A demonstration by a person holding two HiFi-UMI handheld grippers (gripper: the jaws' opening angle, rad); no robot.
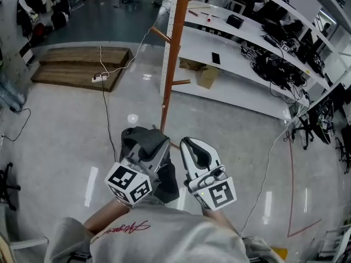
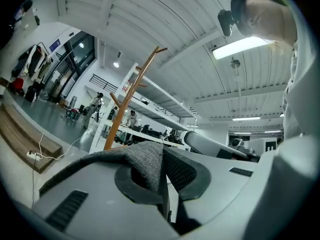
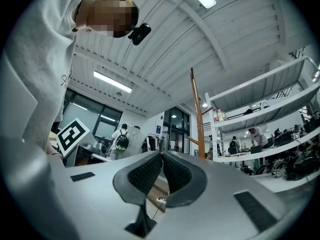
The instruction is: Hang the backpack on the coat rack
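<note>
The rack [image 1: 174,48] is a tall orange-brown pole with short pegs. 1 peg [image 1: 160,34] juts to its left in the head view, and a lower peg [image 1: 180,83] sticks out to its right.

The left gripper [image 2: 163,154] is on the person's side of the rack's foot, near it. Its 2 jaws are clamped on a fold of grey woven backpack [image 2: 144,159] fabric. In the head view the bag's dark bulk hangs under this gripper, short of the rack and touching no peg.

The right gripper [image 3: 162,155] is just beside the left one, also on the person's side of the rack. Its 2 ribbed pads meet at the tips with nothing between them.

Long white shelves [image 1: 241,59] run close to the rack on its right. A low wooden platform [image 1: 82,64] lies well apart on the rack's left, with a white power strip [image 1: 98,78] at its edge. A dark cable [image 1: 104,106] crosses the shiny floor [image 1: 60,130] between the platform and the rack.
</note>
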